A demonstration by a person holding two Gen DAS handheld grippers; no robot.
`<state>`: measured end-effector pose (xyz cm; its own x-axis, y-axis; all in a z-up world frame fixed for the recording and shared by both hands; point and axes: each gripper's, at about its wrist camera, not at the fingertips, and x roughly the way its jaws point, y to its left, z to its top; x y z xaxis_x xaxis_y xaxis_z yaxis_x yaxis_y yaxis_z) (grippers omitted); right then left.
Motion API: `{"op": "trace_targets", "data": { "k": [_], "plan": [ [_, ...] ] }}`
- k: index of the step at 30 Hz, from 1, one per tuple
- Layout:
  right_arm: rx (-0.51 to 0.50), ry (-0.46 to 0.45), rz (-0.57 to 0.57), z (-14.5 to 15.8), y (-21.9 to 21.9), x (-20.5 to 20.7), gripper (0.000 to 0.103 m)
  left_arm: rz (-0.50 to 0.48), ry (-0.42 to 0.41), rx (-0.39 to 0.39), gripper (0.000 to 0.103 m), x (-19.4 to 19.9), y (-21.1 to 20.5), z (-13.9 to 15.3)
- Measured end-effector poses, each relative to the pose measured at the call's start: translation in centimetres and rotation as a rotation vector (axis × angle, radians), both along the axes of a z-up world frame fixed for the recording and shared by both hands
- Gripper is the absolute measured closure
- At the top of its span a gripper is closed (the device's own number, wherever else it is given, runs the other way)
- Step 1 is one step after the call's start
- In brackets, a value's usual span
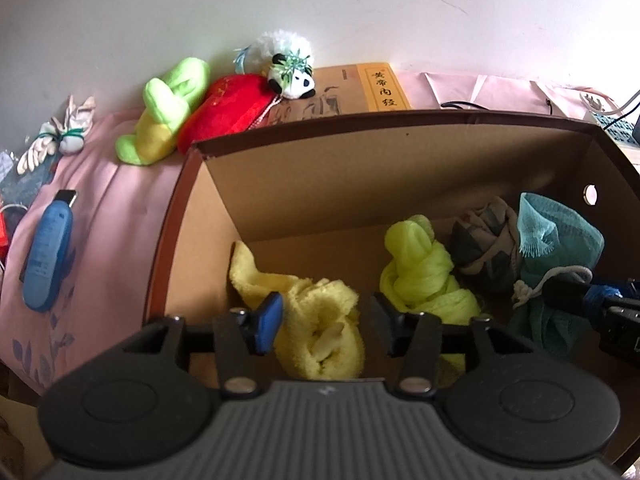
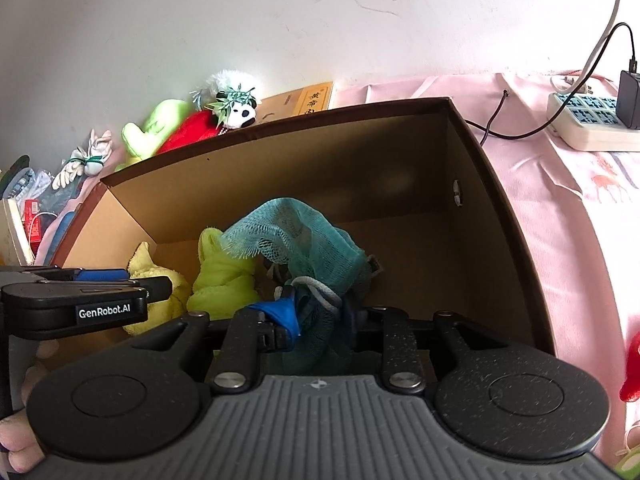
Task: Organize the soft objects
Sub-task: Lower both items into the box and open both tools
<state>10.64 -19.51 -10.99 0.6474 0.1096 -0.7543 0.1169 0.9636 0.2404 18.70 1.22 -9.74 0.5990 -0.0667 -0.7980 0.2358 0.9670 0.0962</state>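
Soft daylight, evenly bright on wall (image 1: 360, 8). Cardboard box (image 2: 472, 240) interior shaded, darkest at right of frame. Strong fisheye bending at edges; black vignette in corners. Slight overall softness, no glare.
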Motion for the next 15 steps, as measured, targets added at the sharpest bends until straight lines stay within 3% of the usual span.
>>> {"op": "trace_targets", "data": {
  "k": [9,12,15],
  "plan": [
    [-0.010,-0.014,0.000,0.05,0.14,-0.14,0.094,0.002,0.000,0.010,0.047,-0.01,-0.06,-0.02],
    [-0.002,-0.016,-0.001,0.08,0.00,-0.11,0.094,-0.003,-0.013,0.013,0.037,-0.15,-0.07,0.08],
    [-0.003,-0.017,0.000,0.07,0.00,-0.12,0.094,-0.008,-0.015,0.018,0.036,-0.16,-0.10,0.07]
  ]
}}
